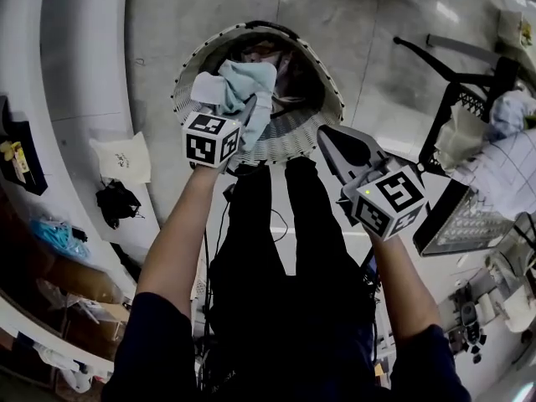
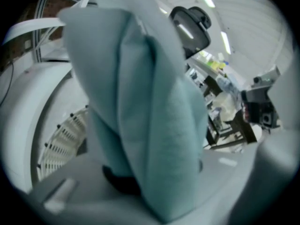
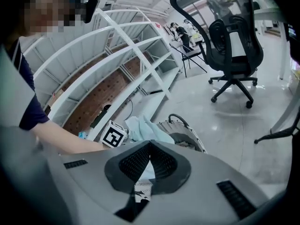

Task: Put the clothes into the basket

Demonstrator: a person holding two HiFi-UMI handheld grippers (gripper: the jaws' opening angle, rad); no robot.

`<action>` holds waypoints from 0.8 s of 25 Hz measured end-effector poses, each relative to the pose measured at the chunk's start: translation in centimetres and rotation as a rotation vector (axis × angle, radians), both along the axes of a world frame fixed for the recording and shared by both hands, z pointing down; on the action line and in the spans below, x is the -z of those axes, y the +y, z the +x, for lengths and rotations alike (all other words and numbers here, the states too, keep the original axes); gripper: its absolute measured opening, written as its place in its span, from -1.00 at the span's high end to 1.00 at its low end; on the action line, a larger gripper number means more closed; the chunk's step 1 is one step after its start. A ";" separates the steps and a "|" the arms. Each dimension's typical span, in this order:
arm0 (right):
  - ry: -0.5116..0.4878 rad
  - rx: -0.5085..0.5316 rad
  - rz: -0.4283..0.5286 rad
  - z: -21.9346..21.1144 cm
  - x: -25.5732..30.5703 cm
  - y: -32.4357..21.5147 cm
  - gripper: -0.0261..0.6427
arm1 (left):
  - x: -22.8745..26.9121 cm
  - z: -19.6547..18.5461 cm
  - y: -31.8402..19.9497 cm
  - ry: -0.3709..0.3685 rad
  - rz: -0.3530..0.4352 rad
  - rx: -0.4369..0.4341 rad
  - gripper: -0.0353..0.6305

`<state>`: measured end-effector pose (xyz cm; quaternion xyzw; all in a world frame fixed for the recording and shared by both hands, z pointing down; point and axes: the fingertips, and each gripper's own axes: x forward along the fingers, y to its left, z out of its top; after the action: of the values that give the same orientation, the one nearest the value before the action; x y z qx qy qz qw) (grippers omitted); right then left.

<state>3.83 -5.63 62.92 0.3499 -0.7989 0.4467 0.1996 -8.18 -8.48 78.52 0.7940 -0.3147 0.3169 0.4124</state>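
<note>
Floor: grey polished floor; white shelving down the left edge; office chair upper right of the right gripper view.
Basket: white slatted basket, top centre of the head view; something dark inside, unclear what.
Cloth: light blue cloth, bunched, hanging over the basket mouth close to the near rim.
Left gripper: left gripper clamped on the cloth, above the near rim.
Right gripper: right gripper jaws pressed together, nothing in them, just right of the basket.
Risk: early release so close to the rim probably leaves a fold draped outside or sliding to the floor; bunched fabric may catch on the pads.
</note>
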 end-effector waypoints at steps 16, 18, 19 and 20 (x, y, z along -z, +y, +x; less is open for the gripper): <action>-0.015 0.008 -0.073 0.5 -3.6 1.8 0.90 | -9.8 0.0 2.1 -0.179 -0.140 -0.035 0.53; -0.003 0.022 -0.084 0.3 -4.3 2.1 0.90 | -10.5 -0.2 2.4 -0.197 -0.165 -0.035 0.53; 0.003 0.028 -0.088 0.3 -4.7 2.3 0.90 | -10.7 -0.3 2.4 -0.203 -0.169 -0.038 0.53; 0.009 0.032 -0.091 0.3 -5.0 2.3 0.90 | -10.8 -0.3 2.3 -0.208 -0.168 -0.040 0.53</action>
<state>4.09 -3.29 67.97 0.3297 -0.7822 0.4777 0.2262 -8.43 -6.23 89.35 0.7256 -0.3124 0.4309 0.4362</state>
